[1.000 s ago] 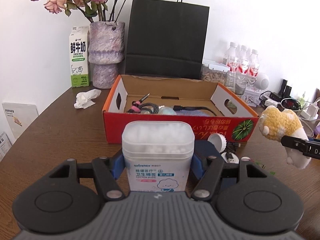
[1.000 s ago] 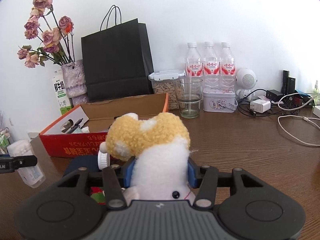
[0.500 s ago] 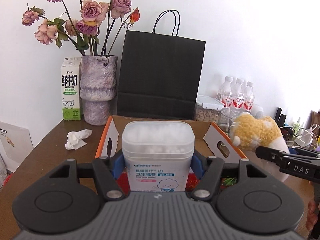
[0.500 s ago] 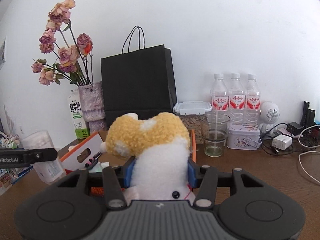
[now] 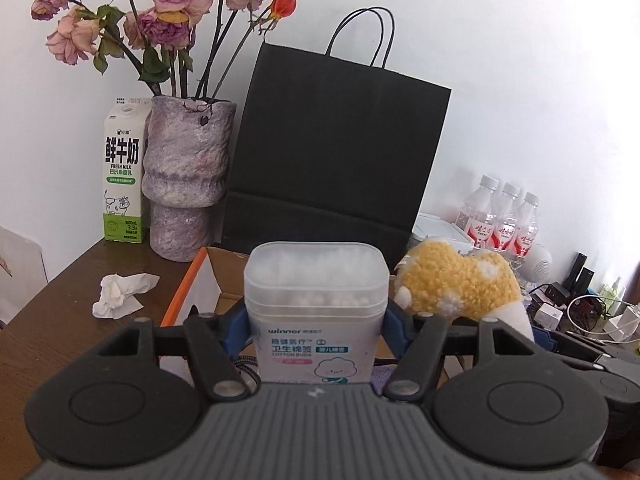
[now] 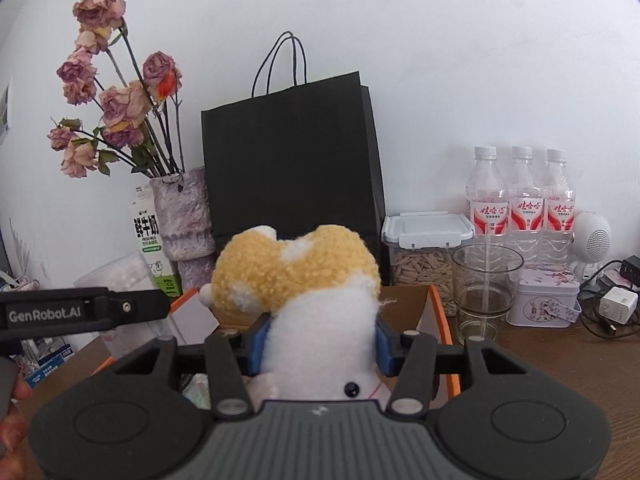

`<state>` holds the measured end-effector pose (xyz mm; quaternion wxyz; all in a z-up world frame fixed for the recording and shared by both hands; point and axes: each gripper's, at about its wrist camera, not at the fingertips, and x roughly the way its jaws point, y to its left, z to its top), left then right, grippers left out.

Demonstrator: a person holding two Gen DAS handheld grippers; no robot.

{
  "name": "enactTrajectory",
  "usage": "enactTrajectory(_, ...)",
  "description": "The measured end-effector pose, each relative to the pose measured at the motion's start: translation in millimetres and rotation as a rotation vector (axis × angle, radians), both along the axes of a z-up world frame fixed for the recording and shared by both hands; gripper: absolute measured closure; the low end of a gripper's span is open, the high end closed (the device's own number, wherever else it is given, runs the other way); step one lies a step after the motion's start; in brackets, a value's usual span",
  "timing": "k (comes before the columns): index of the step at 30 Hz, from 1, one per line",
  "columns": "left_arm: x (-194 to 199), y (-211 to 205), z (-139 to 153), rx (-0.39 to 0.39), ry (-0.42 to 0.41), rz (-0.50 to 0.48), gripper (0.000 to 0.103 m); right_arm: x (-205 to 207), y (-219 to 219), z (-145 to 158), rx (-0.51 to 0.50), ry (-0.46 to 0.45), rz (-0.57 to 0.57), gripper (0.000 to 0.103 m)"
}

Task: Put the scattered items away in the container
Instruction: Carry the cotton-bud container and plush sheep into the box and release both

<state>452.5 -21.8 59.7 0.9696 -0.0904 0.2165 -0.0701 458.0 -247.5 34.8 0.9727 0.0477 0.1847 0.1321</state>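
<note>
My left gripper is shut on a clear cotton-bud box with a white label, held above the open red cardboard box. My right gripper is shut on a yellow-and-white plush toy, held over the same box near its right wall. The plush toy also shows in the left wrist view, just right of the cotton-bud box. The left gripper's arm shows at the left of the right wrist view. Most of the box's inside is hidden.
A crumpled tissue lies on the brown table left of the box. A vase of dried roses, milk carton and black paper bag stand behind. A glass, seed jar, tin, water bottles and cables are at right.
Both grippers have risen and moved forward over the red box with their loads. The plush toy has come close beside the cotton-bud box.
</note>
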Motion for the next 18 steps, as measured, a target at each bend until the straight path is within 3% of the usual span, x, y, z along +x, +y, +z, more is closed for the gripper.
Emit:
enactTrajectory(11,60.3,-10.9,-26.3,0.06,0.073,0.013,0.037,61.4,16.7,-29.9,-0.062,0.089,0.029,0.054)
enactTrajectory(18,71.8,-13.6,-37.4,0.083,0.106,0.003,0.037,76.1,16.8,-41.0,-0.099,0.128,0.012,0.054)
